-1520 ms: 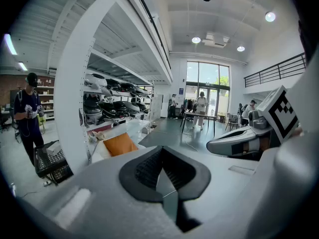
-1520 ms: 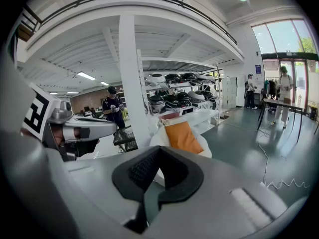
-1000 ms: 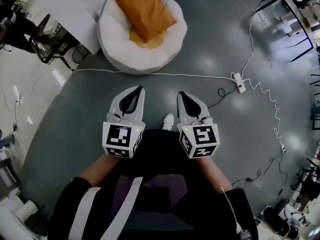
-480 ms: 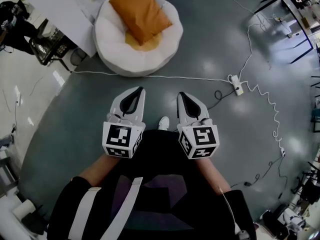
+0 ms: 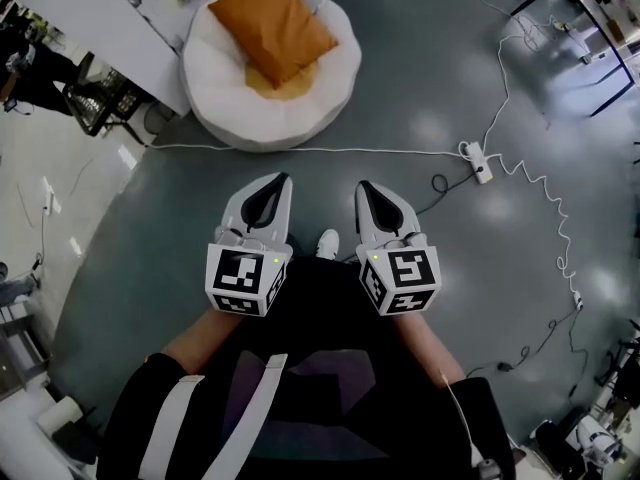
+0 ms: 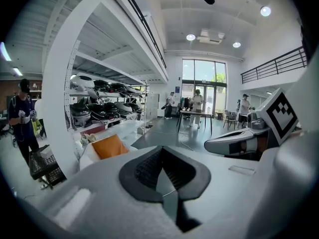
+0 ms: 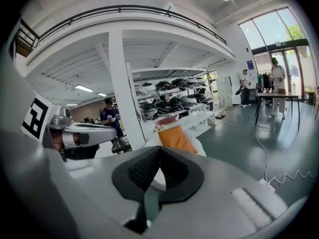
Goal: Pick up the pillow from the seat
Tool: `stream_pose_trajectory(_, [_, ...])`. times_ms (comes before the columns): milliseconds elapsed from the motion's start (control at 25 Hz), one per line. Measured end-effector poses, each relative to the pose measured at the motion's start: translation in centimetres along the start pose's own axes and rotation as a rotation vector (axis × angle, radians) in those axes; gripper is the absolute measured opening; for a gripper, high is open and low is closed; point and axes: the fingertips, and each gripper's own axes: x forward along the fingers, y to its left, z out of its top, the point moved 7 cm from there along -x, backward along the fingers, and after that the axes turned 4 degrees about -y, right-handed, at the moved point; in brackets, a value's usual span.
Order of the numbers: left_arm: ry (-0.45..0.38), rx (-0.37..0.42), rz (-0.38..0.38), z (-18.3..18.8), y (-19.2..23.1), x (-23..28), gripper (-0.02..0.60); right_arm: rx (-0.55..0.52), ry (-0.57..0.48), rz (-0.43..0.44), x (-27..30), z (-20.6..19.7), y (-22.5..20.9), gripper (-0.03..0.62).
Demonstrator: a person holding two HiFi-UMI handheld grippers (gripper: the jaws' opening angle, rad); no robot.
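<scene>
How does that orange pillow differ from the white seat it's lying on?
The pillow is orange; the seat is white. The pillow is rectangular, the seat round. The pillow is smaller and lies on top, while the seat rests on the floor. Both look soft and padded.

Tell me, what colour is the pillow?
The pillow is orange, shown best in the head view.

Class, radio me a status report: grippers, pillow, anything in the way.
Left gripper shut, empty; right gripper shut, empty. Orange pillow lying on white seat, ahead, untouched. White cable crosses floor before seat.
</scene>
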Motion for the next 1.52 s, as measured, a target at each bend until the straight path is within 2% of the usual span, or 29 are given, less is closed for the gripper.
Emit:
stream_pose_trajectory(400, [0.003,0.017,-0.049,0.9,-0.4,3.0,0.005,-0.002,-0.003,-0.026,0.8,0.5,-1.6,0.002])
stream_pose_trajectory(760, [0.021,-0.021,-0.133,2.1,1.4,10.9,0.005,0.007,0.072,-0.067,5.8,2.2,-5.6,0.002])
stream_pose_trajectory(960, [0.047,-0.054,-0.135,2.4,4.3,15.3,0.005,0.001,0.111,-0.068,10.5,3.5,-7.6,0.002])
stream_pose_trajectory(1200, [0.029,-0.097,-0.117,3.5,8.5,20.1,0.005,-0.037,0.153,-0.066,16.2,5.6,-9.4,0.003])
stream_pose_trajectory(1520, [0.008,-0.102,-0.113,4.9,12.8,23.6,0.005,-0.072,0.122,-0.049,23.2,9.3,-9.2,0.003])
